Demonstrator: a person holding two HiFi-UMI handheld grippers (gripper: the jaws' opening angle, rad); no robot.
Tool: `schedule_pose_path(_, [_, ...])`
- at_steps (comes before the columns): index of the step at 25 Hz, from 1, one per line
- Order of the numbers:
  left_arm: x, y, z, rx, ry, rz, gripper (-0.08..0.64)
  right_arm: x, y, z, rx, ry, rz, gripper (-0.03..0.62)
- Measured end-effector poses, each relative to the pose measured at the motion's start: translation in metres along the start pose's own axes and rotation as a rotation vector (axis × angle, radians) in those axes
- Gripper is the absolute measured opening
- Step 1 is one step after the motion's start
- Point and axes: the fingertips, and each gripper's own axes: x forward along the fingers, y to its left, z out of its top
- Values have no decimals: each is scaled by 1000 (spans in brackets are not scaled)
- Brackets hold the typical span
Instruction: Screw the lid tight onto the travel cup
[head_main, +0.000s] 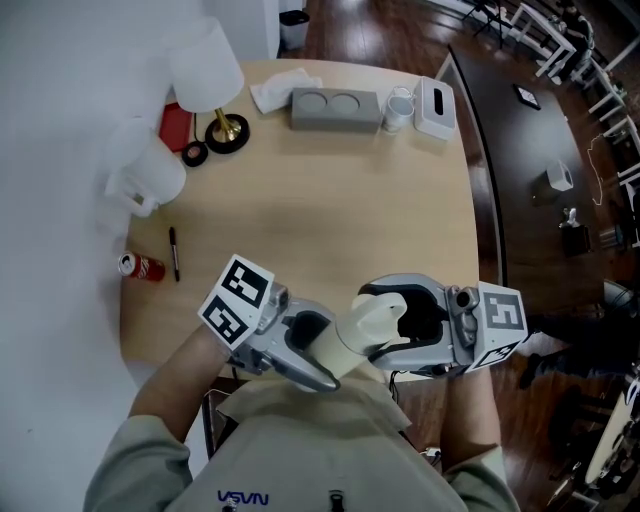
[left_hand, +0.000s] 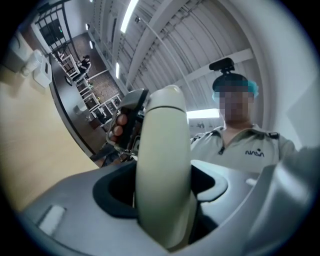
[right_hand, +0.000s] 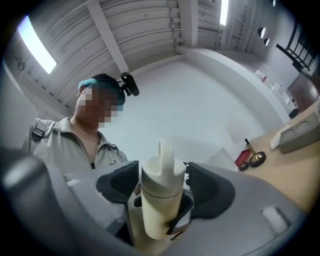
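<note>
A cream travel cup (head_main: 338, 345) is held in the air over the table's near edge, with its lid (head_main: 382, 314) pointing to the right. My left gripper (head_main: 312, 352) is shut on the cup's body (left_hand: 162, 165), which fills the space between its dark pads in the left gripper view. My right gripper (head_main: 398, 316) stands around the lid (right_hand: 161, 177), with a gap between the pads and the lid on each side, so it is open. The lid's upright loop (right_hand: 166, 152) shows in the right gripper view. My left gripper (left_hand: 165, 200) hides the cup's base.
On the wooden table (head_main: 330, 200) are a red can (head_main: 142, 267), a black pen (head_main: 174, 253), a white jug (head_main: 150, 175), a white lamp (head_main: 210, 75), a grey two-hole holder (head_main: 336, 108) and a tissue box (head_main: 435, 107). Dark floor lies to the right.
</note>
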Motion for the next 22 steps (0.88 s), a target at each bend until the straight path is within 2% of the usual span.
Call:
schedule_pose_path(3, [-1,3,-1,-1,2,13,318,-4,-4,-3,-13,-4,-16,301])
schedule_pose_path(6, [-2,7,-1,3,5,34,318,-6,-7,-3,-11,-15,-39,270])
schedule_pose_path(10, [-6,18,-1,31,17,114,319,-11,-18,-3,-21,-25,-107,267])
schedule_pose_path(13, [-11,31,3,68,26,224,319,-15,-30,-3,-14,-38,-182,265])
schedule_pose_path(22, [-31,69,15,220,41,619,318,-21,-58,0,-42,-68,-420,263])
